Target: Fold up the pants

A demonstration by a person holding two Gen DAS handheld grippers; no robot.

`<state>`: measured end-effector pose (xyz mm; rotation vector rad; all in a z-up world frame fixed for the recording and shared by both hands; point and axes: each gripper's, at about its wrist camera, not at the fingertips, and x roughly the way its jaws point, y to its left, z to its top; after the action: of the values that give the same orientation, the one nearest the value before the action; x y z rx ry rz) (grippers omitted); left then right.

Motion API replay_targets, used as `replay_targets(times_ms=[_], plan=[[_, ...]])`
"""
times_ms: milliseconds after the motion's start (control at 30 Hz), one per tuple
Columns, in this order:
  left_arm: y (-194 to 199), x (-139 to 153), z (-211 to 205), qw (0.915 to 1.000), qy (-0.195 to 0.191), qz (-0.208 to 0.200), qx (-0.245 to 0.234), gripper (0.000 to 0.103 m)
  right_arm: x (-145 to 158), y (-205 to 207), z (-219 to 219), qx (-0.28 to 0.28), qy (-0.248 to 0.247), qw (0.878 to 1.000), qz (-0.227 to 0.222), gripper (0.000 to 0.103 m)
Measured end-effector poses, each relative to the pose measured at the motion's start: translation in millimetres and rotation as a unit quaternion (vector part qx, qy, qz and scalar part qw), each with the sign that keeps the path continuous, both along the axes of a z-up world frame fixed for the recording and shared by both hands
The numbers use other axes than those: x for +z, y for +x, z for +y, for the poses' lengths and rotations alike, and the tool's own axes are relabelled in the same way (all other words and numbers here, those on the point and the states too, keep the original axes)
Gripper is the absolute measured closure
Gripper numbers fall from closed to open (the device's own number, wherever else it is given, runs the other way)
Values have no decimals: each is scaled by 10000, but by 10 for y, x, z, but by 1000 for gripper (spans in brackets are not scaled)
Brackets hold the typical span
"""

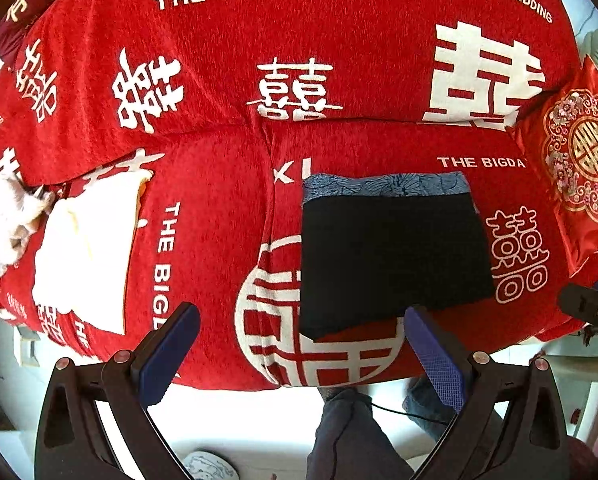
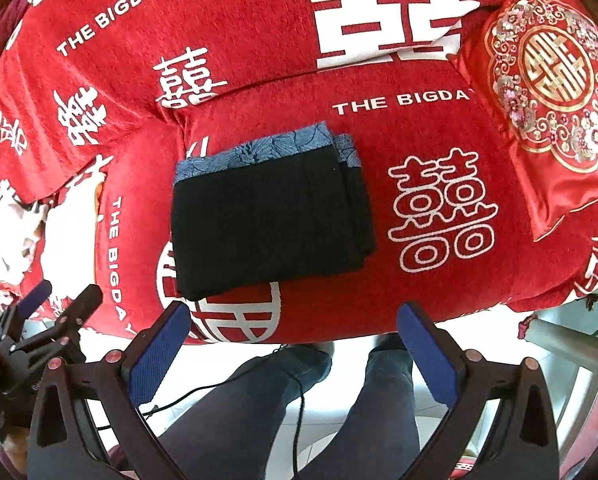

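The black pants [image 1: 391, 256] lie folded into a flat rectangle on the red sofa seat [image 1: 219, 232], with a blue patterned waistband [image 1: 383, 186] at the far edge. They also show in the right wrist view [image 2: 267, 220]. My left gripper [image 1: 303, 344] is open and empty, held at the sofa's front edge just short of the pants. My right gripper [image 2: 295, 340] is open and empty, pulled back over the front edge. The left gripper shows at the lower left of the right wrist view [image 2: 59, 312].
White folded clothes [image 1: 87, 252] and a crumpled white cloth [image 1: 7, 216] lie on the left seat. A red embroidered cushion [image 2: 547, 92] leans at the right. The person's legs [image 2: 259, 408] and a thin black cable [image 2: 219, 384] are below the sofa.
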<state>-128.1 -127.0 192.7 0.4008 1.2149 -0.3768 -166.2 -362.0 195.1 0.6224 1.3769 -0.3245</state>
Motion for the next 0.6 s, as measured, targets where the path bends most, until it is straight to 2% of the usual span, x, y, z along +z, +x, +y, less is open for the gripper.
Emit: replay_targets(times_ms=[200,600], plan=[[-132,115,-171,9999,-52,5,149,1,141,-28,-114,327,-254,9991,41,0],[-261,300,-244,9993,64,-151,339,1,227,-18,-117,749,-254,9969,4,0]])
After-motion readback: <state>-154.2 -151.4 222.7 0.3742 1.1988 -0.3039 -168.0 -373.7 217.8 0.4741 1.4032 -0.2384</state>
